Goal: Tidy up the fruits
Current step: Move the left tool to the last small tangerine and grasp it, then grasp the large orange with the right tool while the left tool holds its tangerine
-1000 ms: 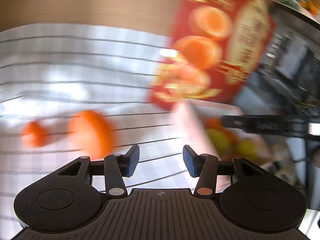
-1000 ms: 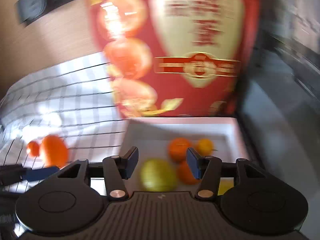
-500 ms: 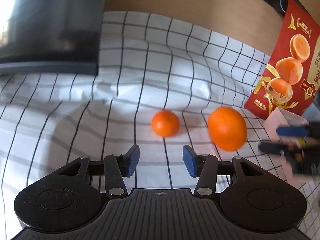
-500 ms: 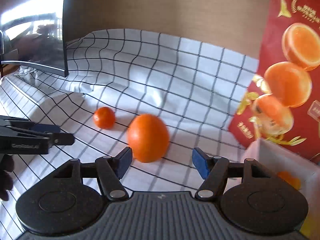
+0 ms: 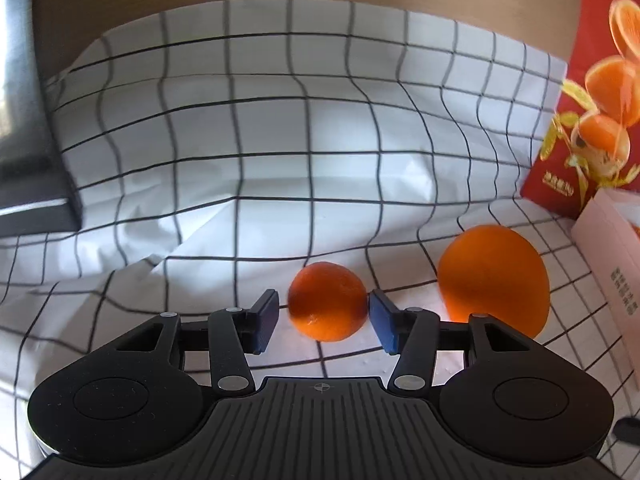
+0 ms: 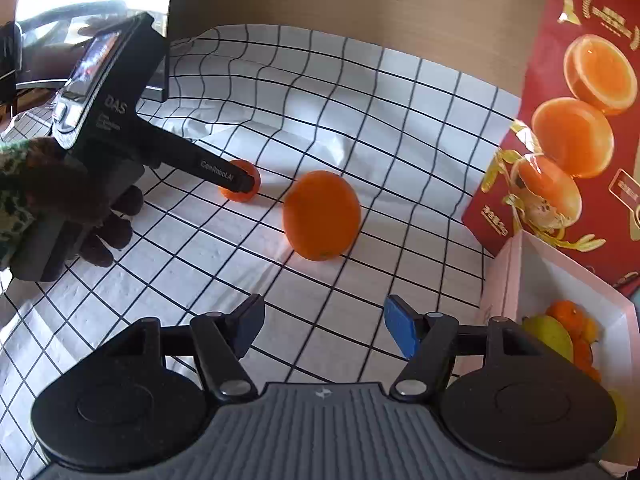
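A small tangerine [image 5: 327, 306] lies on the checked cloth between the fingers of my left gripper [image 5: 324, 318], which is open around it with a small gap on the left side. It also shows in the right wrist view [image 6: 240, 184], partly hidden by the left gripper [image 6: 236, 182]. A large orange [image 5: 493, 280] lies just to its right, also seen in the right wrist view [image 6: 322, 216]. My right gripper [image 6: 324, 330] is open and empty, a short way in front of the large orange. A white box [image 6: 516, 280] at the right holds several fruits [image 6: 560, 332].
A red printed orange carton [image 6: 576, 120] stands behind the white box, and shows at the right edge of the left wrist view [image 5: 592, 100]. A dark monitor [image 5: 24, 128] stands at the far left. The checked cloth [image 6: 360, 120] is wrinkled behind the fruit.
Both grippers have swung away from the box toward the loose fruit. My left gripper has moved forward until the small tangerine sits between its fingers. My right gripper has backed off from the large orange.
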Motion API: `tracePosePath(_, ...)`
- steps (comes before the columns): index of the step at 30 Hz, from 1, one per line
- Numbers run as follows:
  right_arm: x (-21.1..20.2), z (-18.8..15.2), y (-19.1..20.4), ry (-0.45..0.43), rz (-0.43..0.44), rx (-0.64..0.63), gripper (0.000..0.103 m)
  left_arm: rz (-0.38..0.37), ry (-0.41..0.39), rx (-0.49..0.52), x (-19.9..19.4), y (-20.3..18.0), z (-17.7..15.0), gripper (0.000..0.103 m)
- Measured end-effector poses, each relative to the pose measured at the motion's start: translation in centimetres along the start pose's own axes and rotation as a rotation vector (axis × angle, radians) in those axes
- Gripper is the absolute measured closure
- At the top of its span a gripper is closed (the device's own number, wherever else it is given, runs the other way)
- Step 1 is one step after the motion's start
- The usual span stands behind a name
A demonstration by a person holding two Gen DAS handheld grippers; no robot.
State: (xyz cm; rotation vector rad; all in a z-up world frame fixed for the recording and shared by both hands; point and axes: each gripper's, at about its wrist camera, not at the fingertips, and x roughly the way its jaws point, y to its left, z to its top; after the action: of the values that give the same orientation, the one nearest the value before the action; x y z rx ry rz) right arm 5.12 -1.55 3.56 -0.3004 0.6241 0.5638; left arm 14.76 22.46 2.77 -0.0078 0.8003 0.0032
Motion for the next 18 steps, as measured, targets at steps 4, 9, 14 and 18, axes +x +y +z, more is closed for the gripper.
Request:
tracePosePath(4,0.6,0.3,-0.2,0.002,-0.009,-0.005,0.035,0.025,0.013,0.038,0.9,-0.2,-0.7,0.052)
tracePosePath(9,1.1,1.5,0.3,-0.038,-0.007,-0.034,0.035,-0.018,0.016,-0.069,-1.1,1.4,-1.3,0.054)
tracePosePath(14,2.9,3.1,0.6,-0.07,-0.003,-0.021,0.032,-0.077,0.028,-0.165,-6.2,2.0,-4.9,0.054)
tracePosePath(18,5.6,4.5,1.0,-0.075,0.006,-0.011,0.032,-0.142,0.078,-0.234,-10.3,1.0,-9.1,0.054)
